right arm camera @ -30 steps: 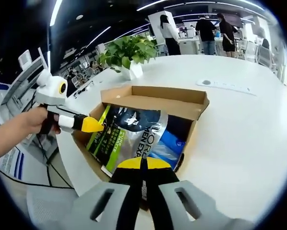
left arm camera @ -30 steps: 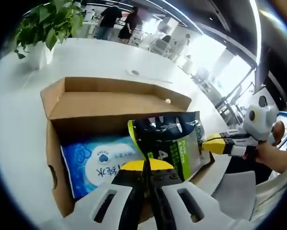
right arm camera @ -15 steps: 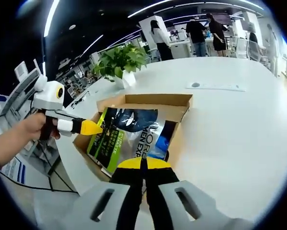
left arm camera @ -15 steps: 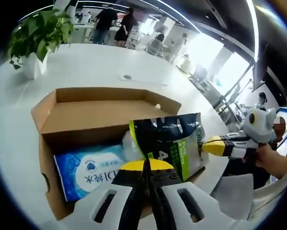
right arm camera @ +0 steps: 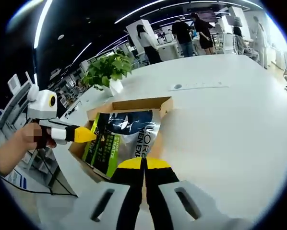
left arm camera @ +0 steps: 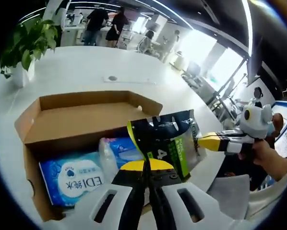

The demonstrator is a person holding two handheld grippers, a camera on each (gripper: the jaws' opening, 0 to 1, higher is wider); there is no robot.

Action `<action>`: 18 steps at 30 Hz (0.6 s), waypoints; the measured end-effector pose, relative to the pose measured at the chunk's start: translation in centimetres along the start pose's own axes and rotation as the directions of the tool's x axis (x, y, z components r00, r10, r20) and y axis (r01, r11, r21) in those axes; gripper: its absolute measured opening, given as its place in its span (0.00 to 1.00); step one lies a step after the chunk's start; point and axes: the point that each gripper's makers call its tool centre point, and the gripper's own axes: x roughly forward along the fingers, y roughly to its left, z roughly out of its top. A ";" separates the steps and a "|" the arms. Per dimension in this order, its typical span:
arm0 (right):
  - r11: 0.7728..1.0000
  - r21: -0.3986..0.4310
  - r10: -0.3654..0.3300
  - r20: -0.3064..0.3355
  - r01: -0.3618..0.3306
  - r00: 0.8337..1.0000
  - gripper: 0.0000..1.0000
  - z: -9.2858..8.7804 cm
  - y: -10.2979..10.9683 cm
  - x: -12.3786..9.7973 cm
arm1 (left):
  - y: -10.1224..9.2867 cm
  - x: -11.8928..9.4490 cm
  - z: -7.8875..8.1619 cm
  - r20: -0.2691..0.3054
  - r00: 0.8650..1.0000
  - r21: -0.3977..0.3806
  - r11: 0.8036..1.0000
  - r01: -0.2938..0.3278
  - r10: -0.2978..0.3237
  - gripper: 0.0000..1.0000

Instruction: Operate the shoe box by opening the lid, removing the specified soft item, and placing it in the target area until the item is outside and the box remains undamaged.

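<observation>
A black and green soft pouch hangs lifted above the open cardboard shoe box. My left gripper is shut on one edge of the pouch. In the right gripper view the same pouch covers most of the box, and my right gripper is shut on its near edge. The right gripper enters the left gripper view from the right, pinching the pouch's side. The left gripper shows in the right gripper view at the pouch's left edge. A blue wipes pack and a clear wrapped packet lie inside the box.
The box stands on a large white table. A potted plant sits on the table beyond the box, and a flat white strip lies farther out. People stand in the office background. A grey chair is beside the table's edge.
The pouch has risen higher out of the box with both grippers still holding it. More of the clear packet shows underneath. Both cameras have pulled back and up.
</observation>
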 end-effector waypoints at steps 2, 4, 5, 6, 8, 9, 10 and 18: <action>1.000 0.005 -0.010 0.004 0.010 1.000 0.00 0.1 -0.5 -0.3 | -0.4 0.4 0.2 -0.001 1.000 0.007 1.000 0.006 -0.006 0.00; 1.000 0.009 -0.019 0.006 0.019 1.000 0.00 0.1 -1.0 -0.6 | -0.7 0.7 0.3 -0.004 1.000 0.014 1.000 0.009 -0.009 0.00; 1.000 0.009 -0.024 0.006 0.024 1.000 0.00 0.1 -1.2 -0.8 | -0.9 0.9 0.4 -0.006 1.000 0.019 1.000 0.011 -0.011 0.00; 1.000 0.010 -0.029 0.007 0.028 1.000 0.00 0.2 -1.5 -0.9 | -1.2 1.2 0.4 -0.008 1.000 0.023 1.000 0.014 -0.014 0.00; 0.999 0.016 -0.037 0.008 0.037 0.999 0.00 0.2 -1.9 -1.1 | -1.5 1.5 0.4 -0.014 1.000 0.031 0.999 0.019 -0.018 0.00; 0.999 0.018 -0.042 0.010 0.042 0.999 0.00 0.3 -2.2 -1.3 | -1.8 1.7 0.4 -0.017 1.000 0.036 0.999 0.021 -0.021 0.00; 0.999 0.021 -0.046 0.011 0.046 0.999 0.00 0.3 -2.4 -1.4 | -2.0 1.9 0.4 -0.018 1.000 0.039 0.999 0.023 -0.022 0.00; 0.996 0.035 -0.079 0.026 0.078 0.997 0.00 0.8 -4.2 -2.4 | -3.5 3.2 0.8 -0.031 0.999 0.061 0.997 0.040 -0.038 0.00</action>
